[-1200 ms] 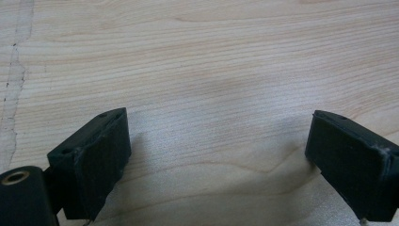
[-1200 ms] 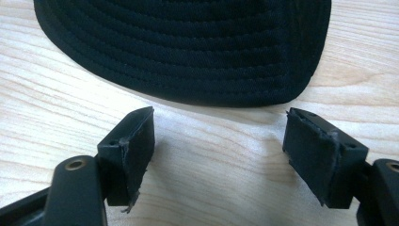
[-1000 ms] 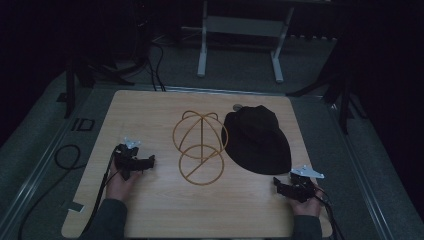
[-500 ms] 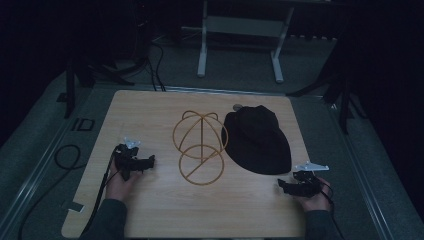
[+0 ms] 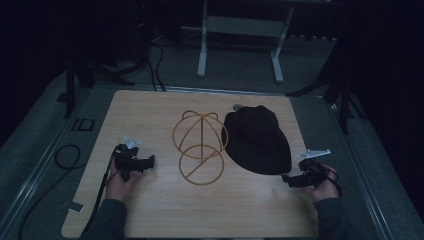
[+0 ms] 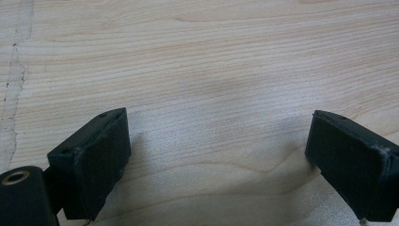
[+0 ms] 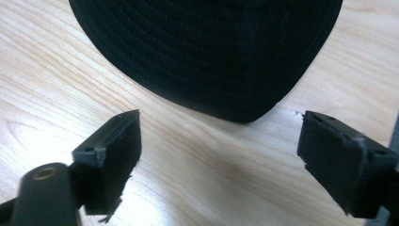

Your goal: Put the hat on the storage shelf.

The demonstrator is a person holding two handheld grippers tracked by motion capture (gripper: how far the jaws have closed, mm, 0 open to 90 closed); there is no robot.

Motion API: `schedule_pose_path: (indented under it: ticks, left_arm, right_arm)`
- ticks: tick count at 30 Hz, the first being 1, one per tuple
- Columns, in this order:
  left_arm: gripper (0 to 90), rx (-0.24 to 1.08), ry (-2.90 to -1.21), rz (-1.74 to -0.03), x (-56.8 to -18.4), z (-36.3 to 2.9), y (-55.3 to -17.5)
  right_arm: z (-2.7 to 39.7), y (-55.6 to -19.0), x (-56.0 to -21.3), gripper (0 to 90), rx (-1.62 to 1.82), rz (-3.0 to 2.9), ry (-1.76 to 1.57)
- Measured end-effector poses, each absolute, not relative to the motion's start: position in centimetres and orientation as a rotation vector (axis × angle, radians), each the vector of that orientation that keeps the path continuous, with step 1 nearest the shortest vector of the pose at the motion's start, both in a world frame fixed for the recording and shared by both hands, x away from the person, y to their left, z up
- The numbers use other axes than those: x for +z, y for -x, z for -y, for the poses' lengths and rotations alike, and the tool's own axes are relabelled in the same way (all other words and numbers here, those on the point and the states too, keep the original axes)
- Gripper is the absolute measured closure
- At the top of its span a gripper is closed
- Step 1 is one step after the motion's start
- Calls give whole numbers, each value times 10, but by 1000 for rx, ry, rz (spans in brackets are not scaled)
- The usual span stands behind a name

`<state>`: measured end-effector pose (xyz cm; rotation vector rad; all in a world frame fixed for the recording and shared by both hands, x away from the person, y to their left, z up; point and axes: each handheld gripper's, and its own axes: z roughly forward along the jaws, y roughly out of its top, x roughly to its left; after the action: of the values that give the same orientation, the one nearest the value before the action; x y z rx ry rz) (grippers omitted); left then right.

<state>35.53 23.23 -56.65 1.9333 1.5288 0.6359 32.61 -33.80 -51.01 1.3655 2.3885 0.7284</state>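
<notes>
The black hat (image 5: 257,140) lies flat on the table (image 5: 150,110), just beside the gold wire stand (image 5: 200,147). The right claw (image 5: 292,181) is wide open near the hat's brim, probably to grab it. The left claw (image 5: 147,161) is open too, holding nothing.

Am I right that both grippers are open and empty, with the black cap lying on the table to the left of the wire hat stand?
Not quite: the black cap lies to the right of the wire hat stand, as the high view shows. The rest holds: the left gripper and right gripper both stand open and empty over the table.
</notes>
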Motion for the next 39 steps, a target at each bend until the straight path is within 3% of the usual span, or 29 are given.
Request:
schedule_pose_path:
  ticks: [5, 19, 30, 39]
  left_arm:
    - [75, 636, -1934, -1529, -567, -232, -355]
    - [75, 636, -1932, -1528, -567, -232, -355]
    - [75, 636, -1934, -1528, -567, -232, -355]
    - [75, 636, -1934, -1528, -567, -232, -355]
  right_arm:
    - [333, -335, -497, 282, 725, -2415, -1337]
    - [324, -367, -463, 443, 667, -2464, -1305]
    - [302, -391, -449, 452, 576, -2540, -1260]
    - [289, -408, -439, 399, 498, -2576, -1237]
